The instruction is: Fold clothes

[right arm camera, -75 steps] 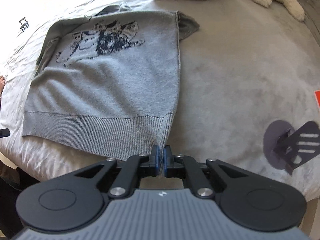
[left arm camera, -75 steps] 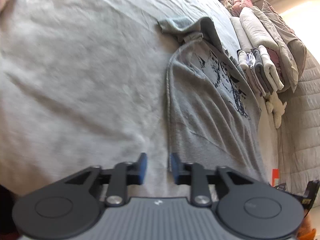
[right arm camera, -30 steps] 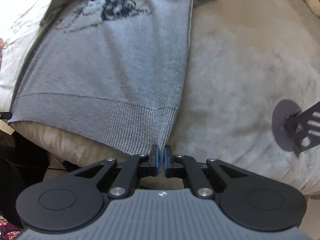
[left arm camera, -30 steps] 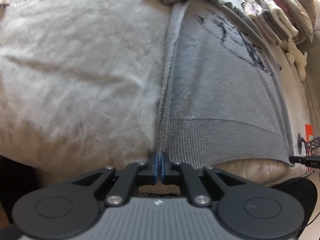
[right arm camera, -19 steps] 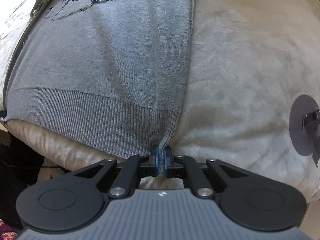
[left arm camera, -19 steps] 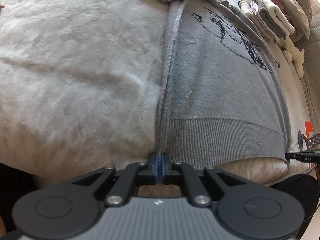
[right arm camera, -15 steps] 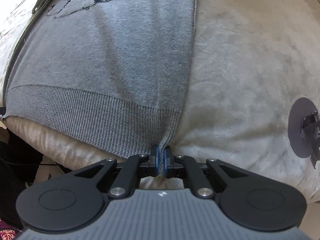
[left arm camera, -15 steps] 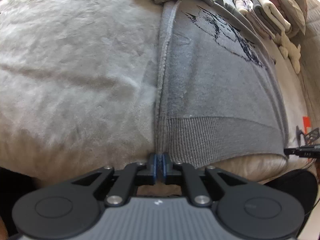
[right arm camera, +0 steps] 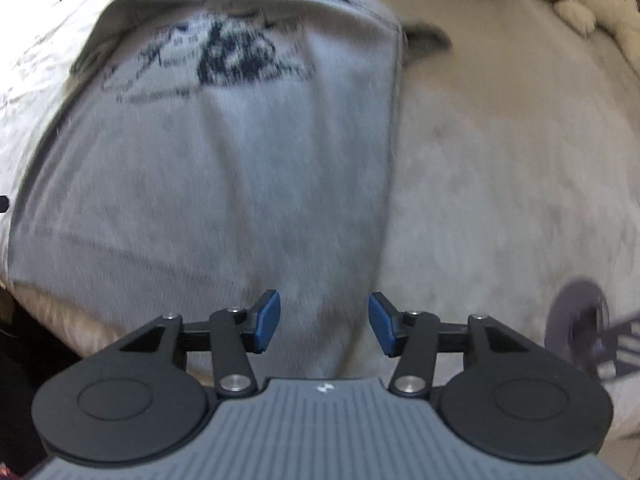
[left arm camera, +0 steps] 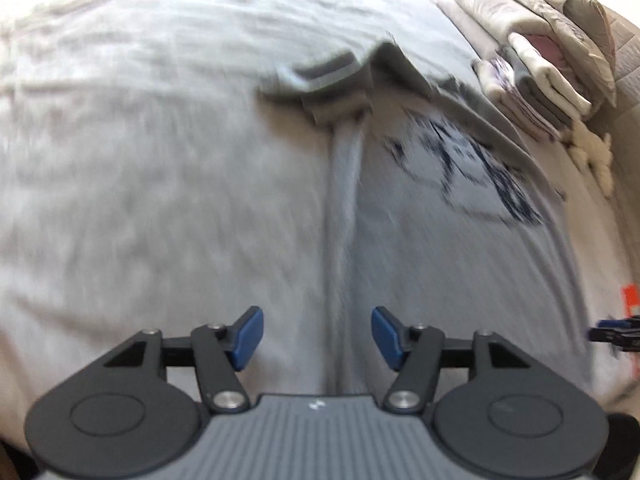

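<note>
A grey knit sweater (left arm camera: 460, 248) with a dark printed picture lies flat on the pale bed cover (left arm camera: 140, 168), its ribbed hem toward me. In the left wrist view its left side edge runs up from between the blue pads of my left gripper (left arm camera: 317, 338), whose jaws are opening with no cloth pressed. In the right wrist view the same sweater (right arm camera: 224, 168) fills the left half; my right gripper (right arm camera: 324, 327) hovers over its lower right corner, jaws opening, pads apart from the fabric. Both pictures are blurred by motion.
A stack of folded clothes (left arm camera: 532, 76) and pillows (left arm camera: 560, 12) lie at the far right of the bed. A white plush toy (right arm camera: 592, 4) rests at the back right. A dark round stand (right arm camera: 580, 332) sits on the cover at the right.
Both grippers were shut on the sweater's two hem corners and pulled it toward the bed's edge. Now both have let go, opened, and moved forward over the sweater.
</note>
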{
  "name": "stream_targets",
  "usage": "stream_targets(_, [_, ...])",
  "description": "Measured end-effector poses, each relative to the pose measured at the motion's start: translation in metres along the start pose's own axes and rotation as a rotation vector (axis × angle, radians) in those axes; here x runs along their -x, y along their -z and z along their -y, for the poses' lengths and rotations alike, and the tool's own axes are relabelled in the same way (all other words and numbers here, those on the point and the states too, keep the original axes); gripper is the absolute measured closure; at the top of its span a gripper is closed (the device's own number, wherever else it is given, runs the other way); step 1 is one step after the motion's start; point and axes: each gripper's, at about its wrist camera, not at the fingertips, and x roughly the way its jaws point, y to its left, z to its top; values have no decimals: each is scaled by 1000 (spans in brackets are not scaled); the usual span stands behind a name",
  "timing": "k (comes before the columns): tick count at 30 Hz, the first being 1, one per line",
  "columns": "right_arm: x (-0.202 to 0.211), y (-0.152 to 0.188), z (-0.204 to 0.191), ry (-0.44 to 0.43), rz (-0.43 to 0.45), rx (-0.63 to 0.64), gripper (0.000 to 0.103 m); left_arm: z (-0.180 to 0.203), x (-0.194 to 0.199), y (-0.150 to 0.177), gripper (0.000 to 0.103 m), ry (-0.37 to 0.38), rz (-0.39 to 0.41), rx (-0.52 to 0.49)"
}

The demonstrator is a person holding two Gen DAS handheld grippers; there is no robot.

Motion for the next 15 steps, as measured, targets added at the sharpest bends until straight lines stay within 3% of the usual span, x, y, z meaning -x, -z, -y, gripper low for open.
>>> stream_targets(9, [-28,-65,-47,-37,173,60,50,-16,-43,-50,38,-39,155,-14])
stream_targets(15, [-54,-98,-75,-41,307,128,50,-13,-64,-67,38,-87,271,-115])
